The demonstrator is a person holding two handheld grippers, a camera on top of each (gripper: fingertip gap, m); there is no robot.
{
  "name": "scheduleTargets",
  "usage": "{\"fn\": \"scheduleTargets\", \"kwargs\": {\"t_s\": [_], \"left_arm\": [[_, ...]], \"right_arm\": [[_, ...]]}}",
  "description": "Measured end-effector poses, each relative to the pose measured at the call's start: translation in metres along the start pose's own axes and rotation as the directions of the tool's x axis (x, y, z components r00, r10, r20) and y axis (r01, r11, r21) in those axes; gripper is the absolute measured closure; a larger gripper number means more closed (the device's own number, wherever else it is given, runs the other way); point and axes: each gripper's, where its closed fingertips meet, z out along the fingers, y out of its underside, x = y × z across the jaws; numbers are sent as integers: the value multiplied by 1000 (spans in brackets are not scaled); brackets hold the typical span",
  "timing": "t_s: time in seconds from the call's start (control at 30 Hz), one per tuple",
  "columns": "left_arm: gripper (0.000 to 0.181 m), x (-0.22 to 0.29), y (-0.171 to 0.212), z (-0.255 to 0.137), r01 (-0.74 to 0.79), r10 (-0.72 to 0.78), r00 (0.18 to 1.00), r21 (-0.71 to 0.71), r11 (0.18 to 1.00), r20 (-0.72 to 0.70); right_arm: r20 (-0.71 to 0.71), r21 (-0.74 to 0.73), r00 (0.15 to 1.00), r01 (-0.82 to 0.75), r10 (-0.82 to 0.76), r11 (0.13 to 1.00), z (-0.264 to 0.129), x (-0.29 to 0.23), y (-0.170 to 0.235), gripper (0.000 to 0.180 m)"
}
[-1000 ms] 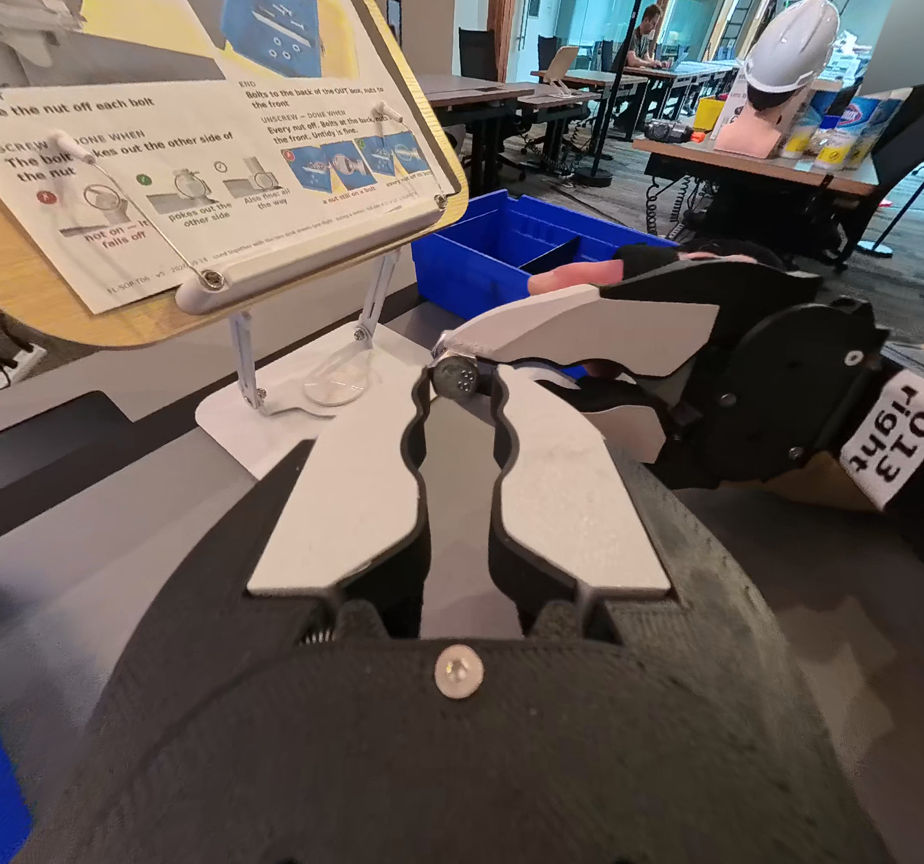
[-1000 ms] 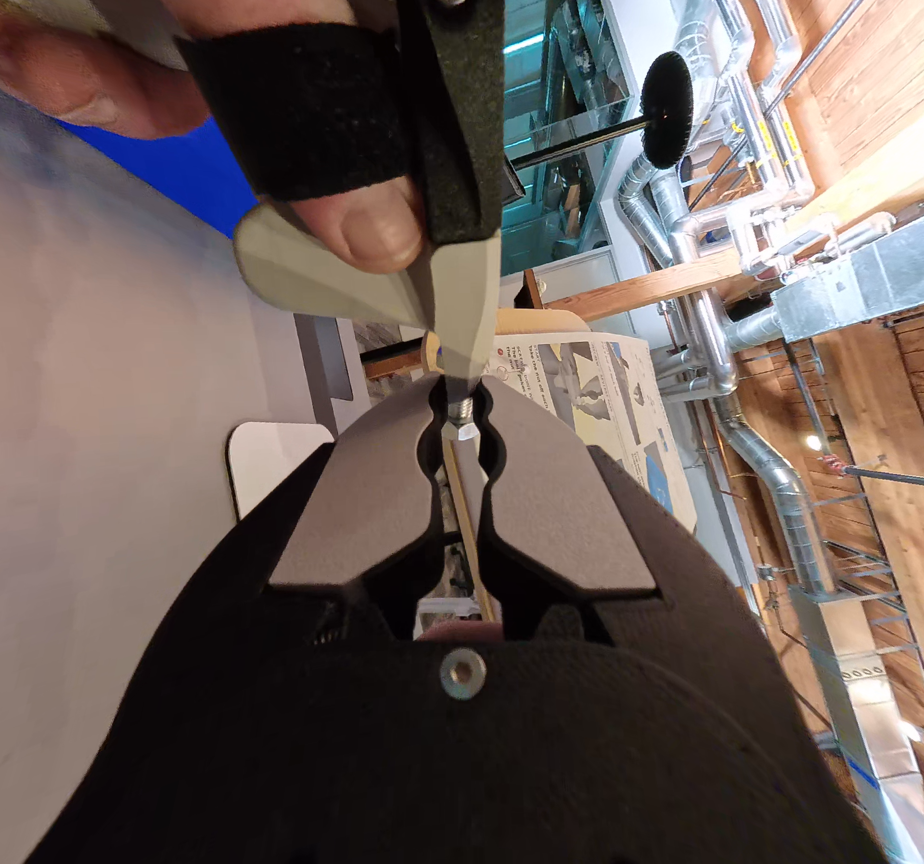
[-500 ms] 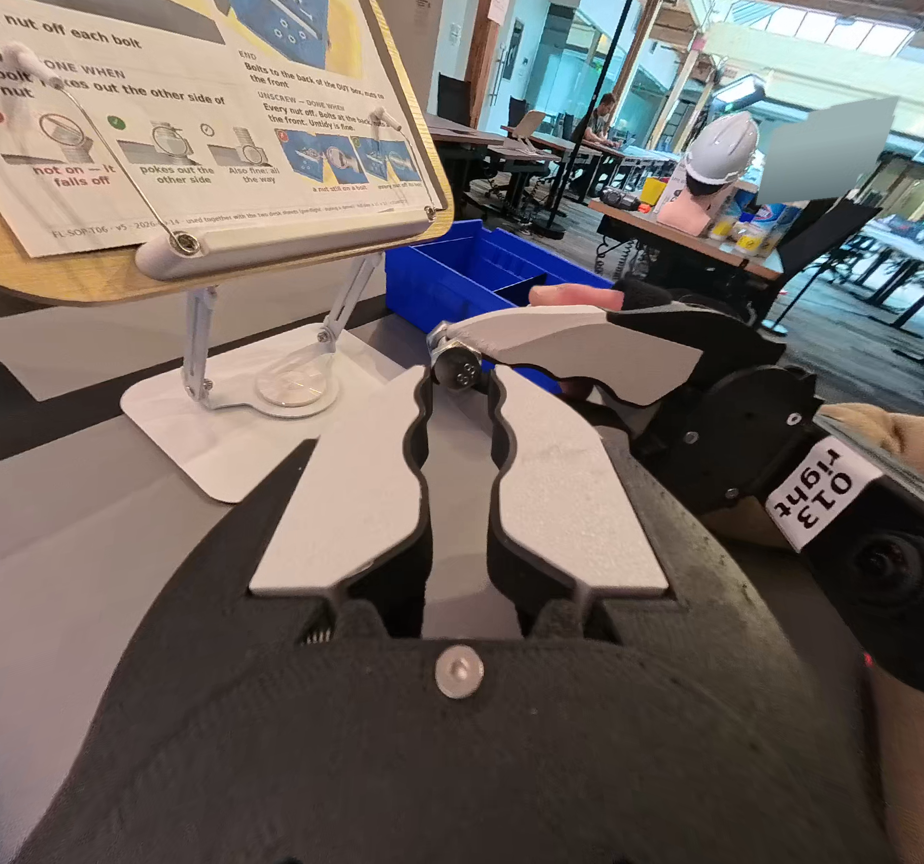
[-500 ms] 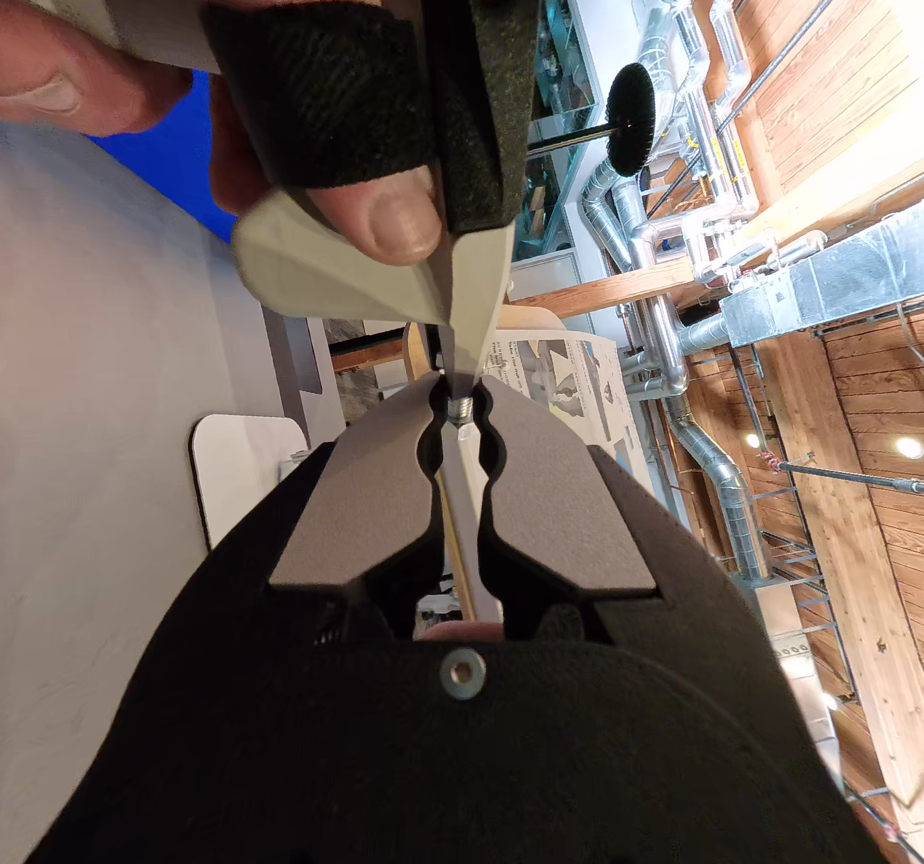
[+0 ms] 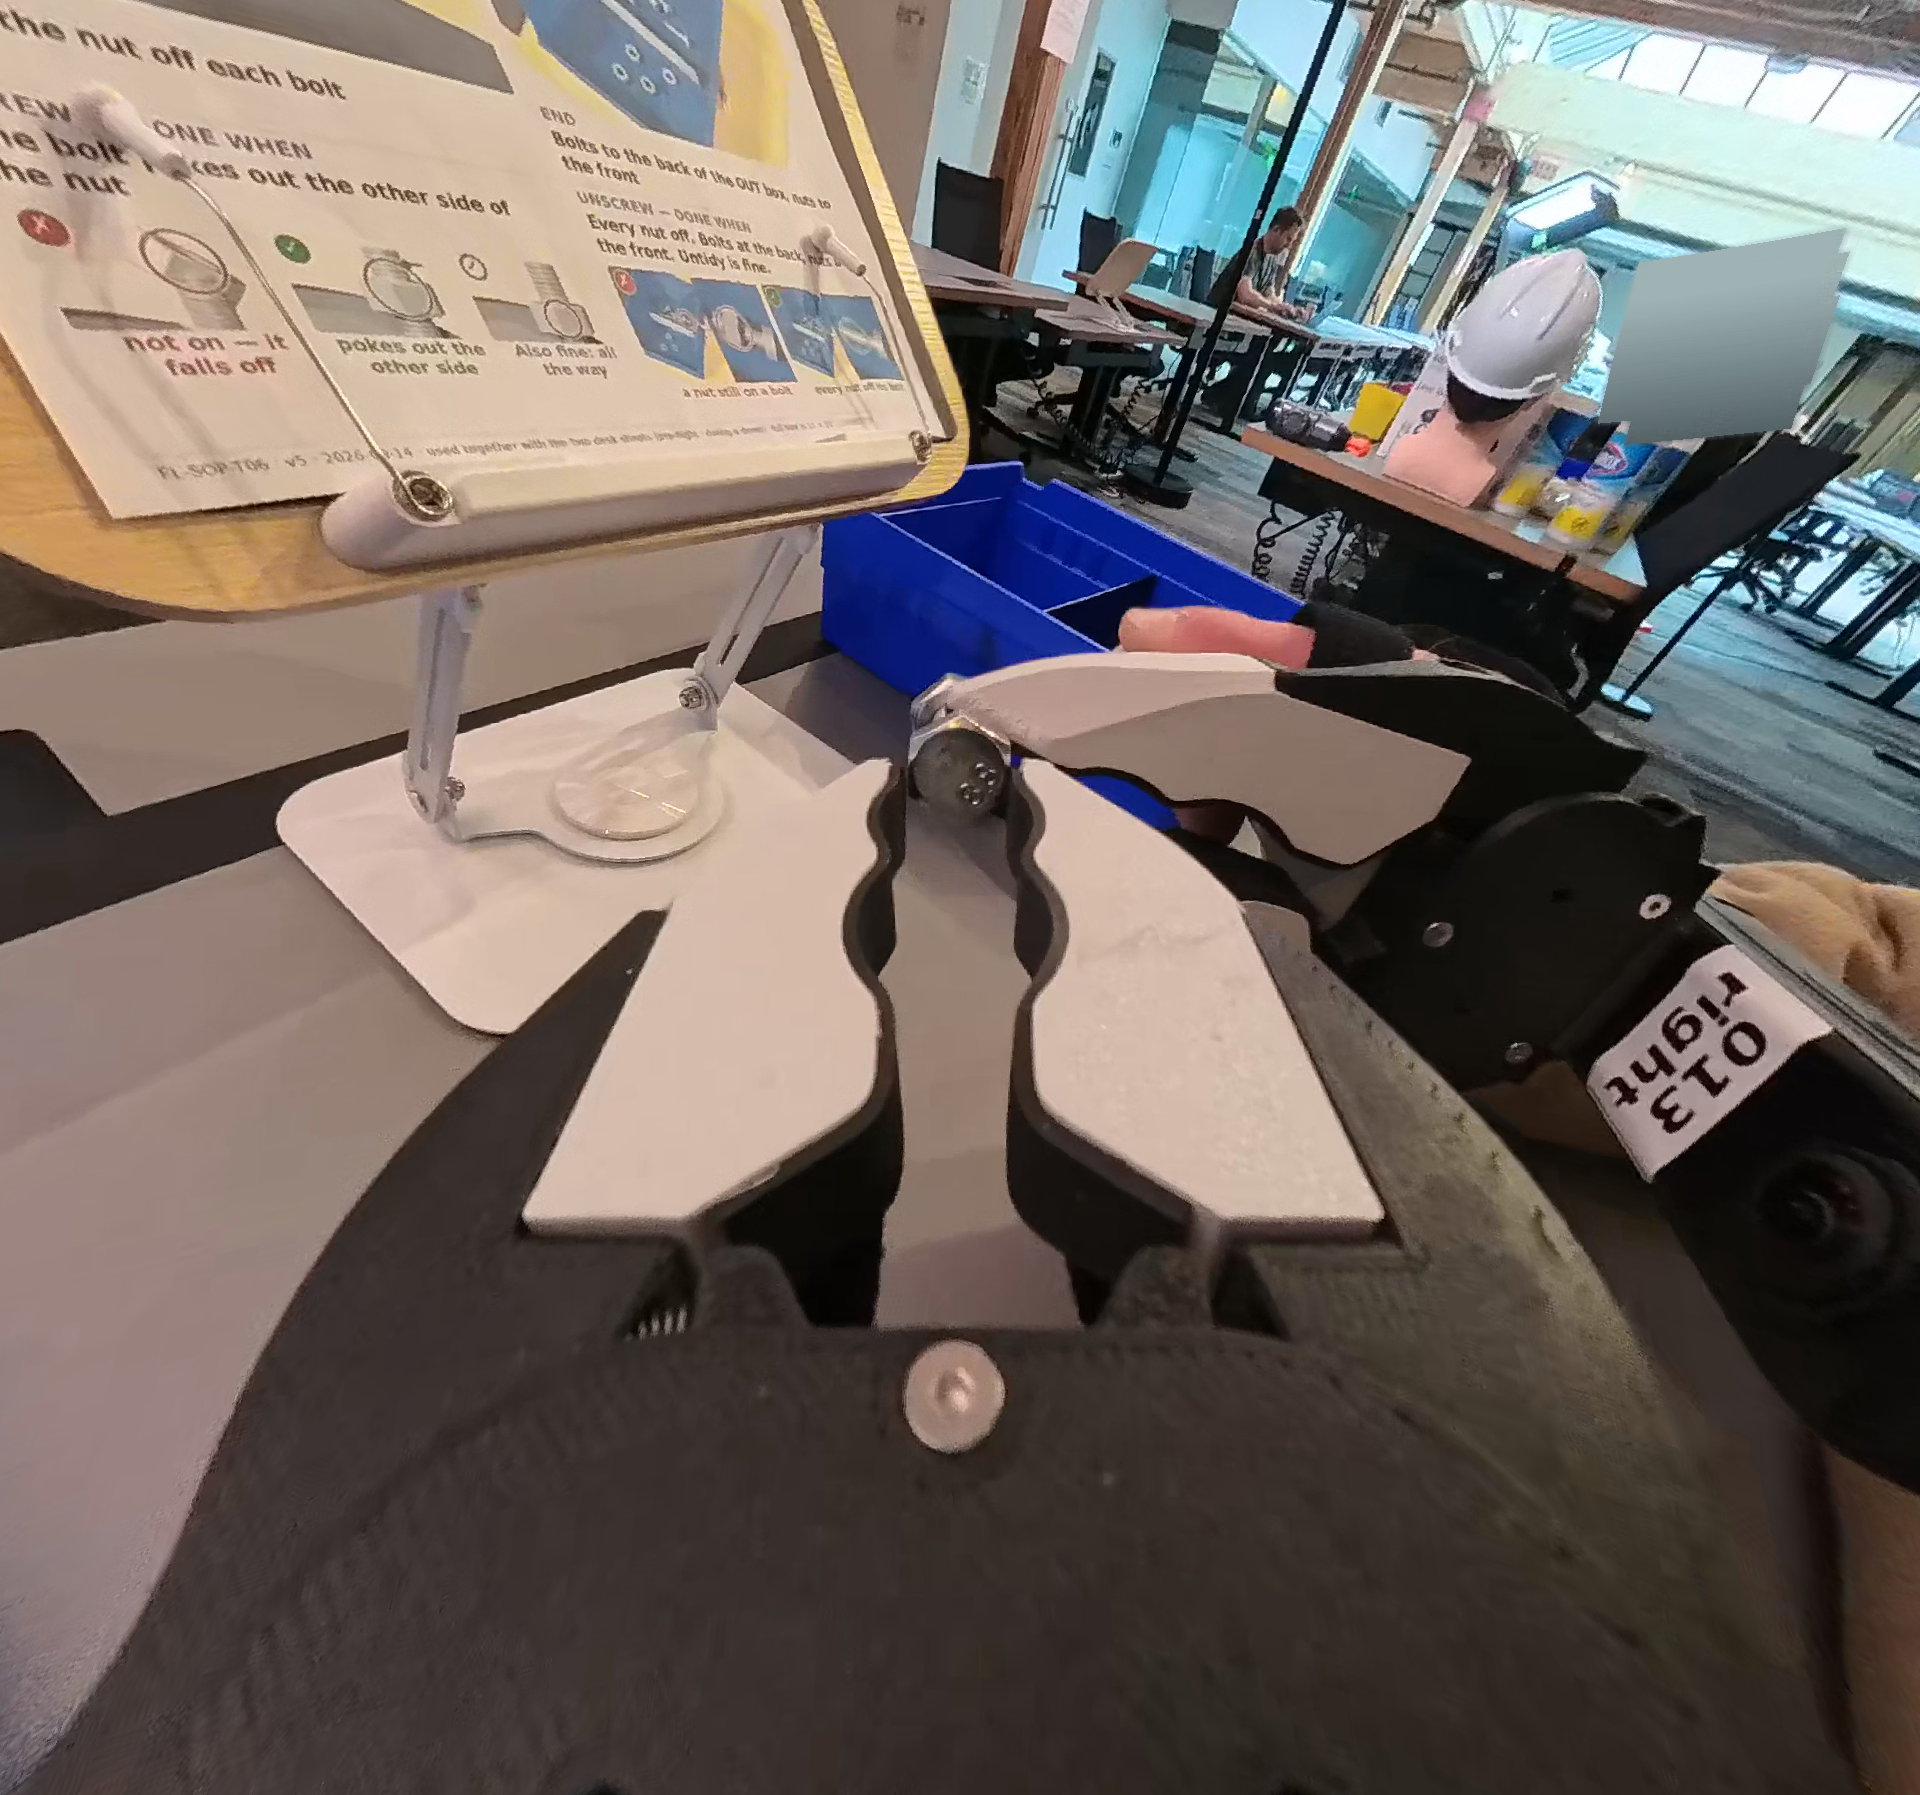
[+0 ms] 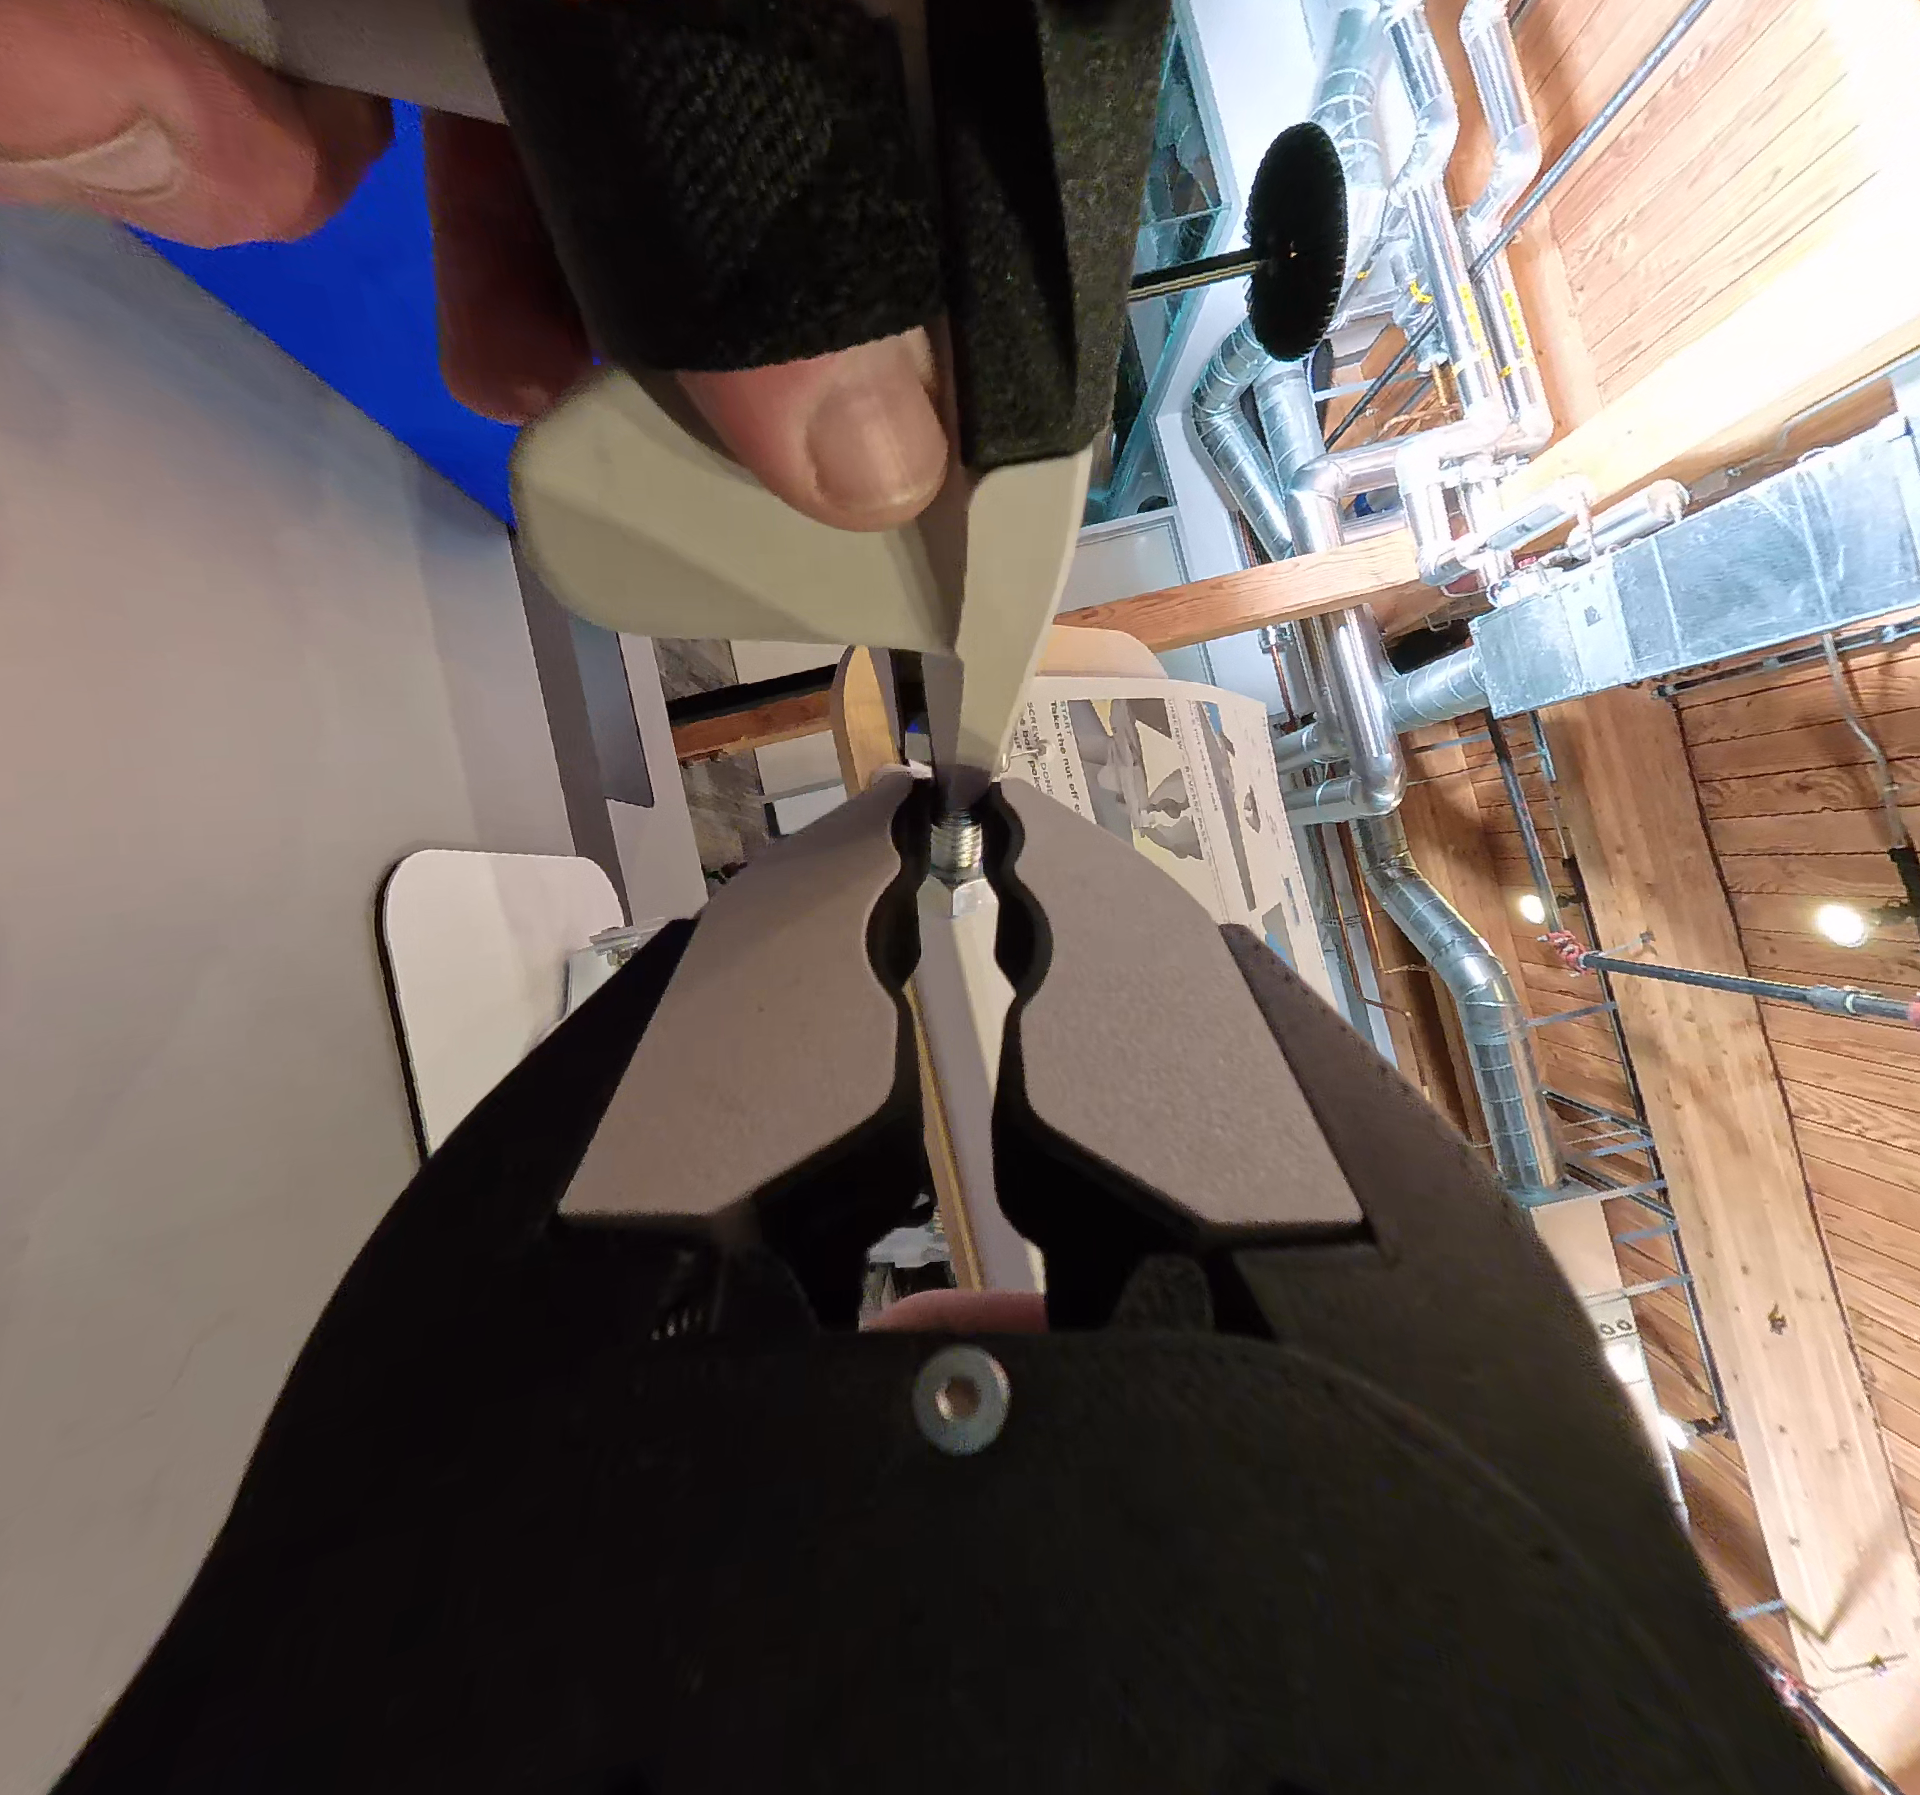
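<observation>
My left gripper [image 5: 956, 789] is shut on the head of a steel bolt [image 5: 958, 781] at its fingertips, held above the grey table [image 5: 208, 1122]. My right gripper [image 6: 954, 862] comes in from the right, rolled on its side, and is shut on a hex nut [image 6: 954, 891] that sits on the bolt's thread [image 6: 956, 836]. In the right wrist view the left gripper's pale fingers [image 6: 790, 571] and the hand holding it come down from the top. In the left wrist view the right gripper's fingers [image 5: 1164, 717] meet the bolt from the right.
A wooden stand with an instruction sheet [image 5: 468, 239] stands on a white base [image 5: 499, 872] at the left. A blue divided bin [image 5: 1018, 571] sits behind the grippers. Desks, a white helmet on a mannequin head [image 5: 1517, 332] and a seated person are far back. Less than 4 cm separates the two grippers' tips. The white base [image 5: 499, 872] is about equally far from each gripper, around 25 cm.
Both grippers stay shut on the bolt and nut. The left view has tilted up and drawn back from the stand; the right gripper has turned a little and sits lower at the right.
</observation>
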Motion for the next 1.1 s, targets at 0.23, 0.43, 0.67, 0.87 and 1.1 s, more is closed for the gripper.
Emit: {"fn": "scheduleTargets", "kwargs": {"t_s": [0.23,0.43,0.67,0.87,1.1], "left_arm": [[164,-4,4,2,109,-108,993,27,994,-37],[164,-6,6,3,58,-57,998,20,998,-19],[164,-7,7,4,66,-65,997,32,997,-30],[160,-6,3,2,14,-14,1000,47,999,-14],[164,-4,3,1,2,-1,999,14,1000,-47]], "right_arm": [[1,-13,1000,14,-14,1000,3,-5,3,170],[9,-12,1000,15,-15,1000,3,-8,5,170],[13,-11,1000,15,-15,1000,4,-10,5,170],[2,6,1000,13,-13,1000,2,-5,3,170],[-14,30,999,47,-46,998,2,-6,1,170]]}}
